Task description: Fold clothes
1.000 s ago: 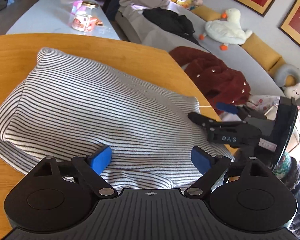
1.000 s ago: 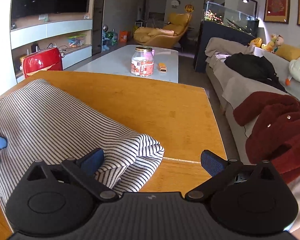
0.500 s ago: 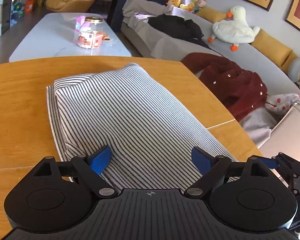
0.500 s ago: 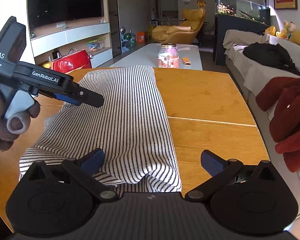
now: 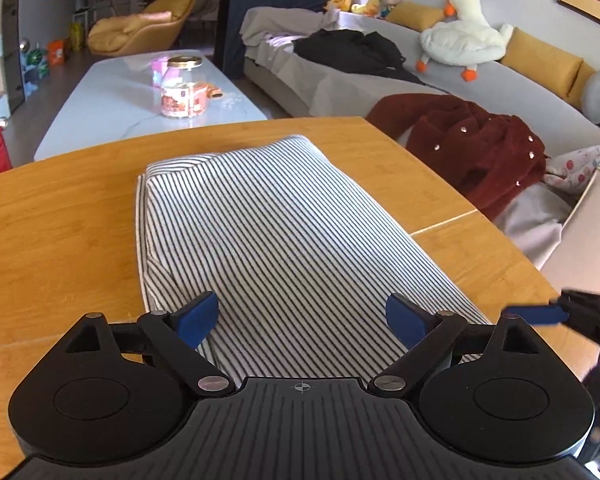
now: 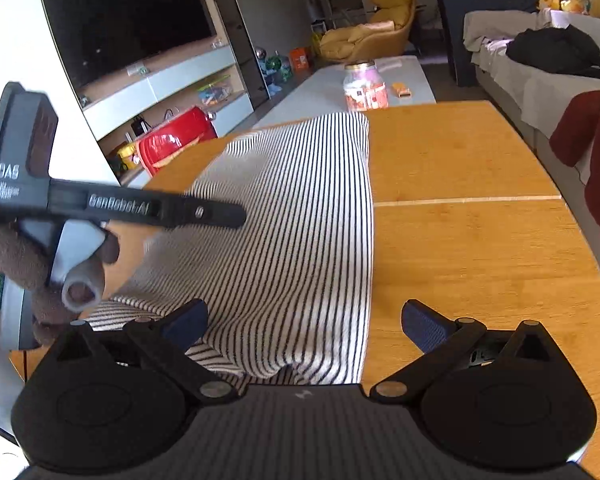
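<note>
A black-and-white striped garment (image 5: 276, 236) lies folded into a long rectangle on the wooden table (image 5: 60, 216). My left gripper (image 5: 302, 316) hovers open over its near end, blue pads apart with nothing between them. My right gripper (image 6: 304, 320) is open too, at the garment's (image 6: 300, 216) near right edge. In the right wrist view the left gripper's black body (image 6: 100, 200), held by a gloved hand (image 6: 16, 256), crosses above the cloth's left side. The right gripper's blue fingertip (image 5: 536, 314) pokes in at the right edge of the left wrist view.
A dark red fuzzy coat (image 5: 476, 148) and a black garment (image 5: 352, 52) lie on the grey sofa (image 5: 420, 92) beyond the table's right edge. A jar (image 5: 182, 88) stands on the white coffee table (image 5: 112, 104). A red case (image 6: 176, 144) sits left of the table.
The striped garment went from a puffed-up heap to a flat, narrow folded strip. Both grippers drew back toward its near end and rose off the cloth, staying open.
</note>
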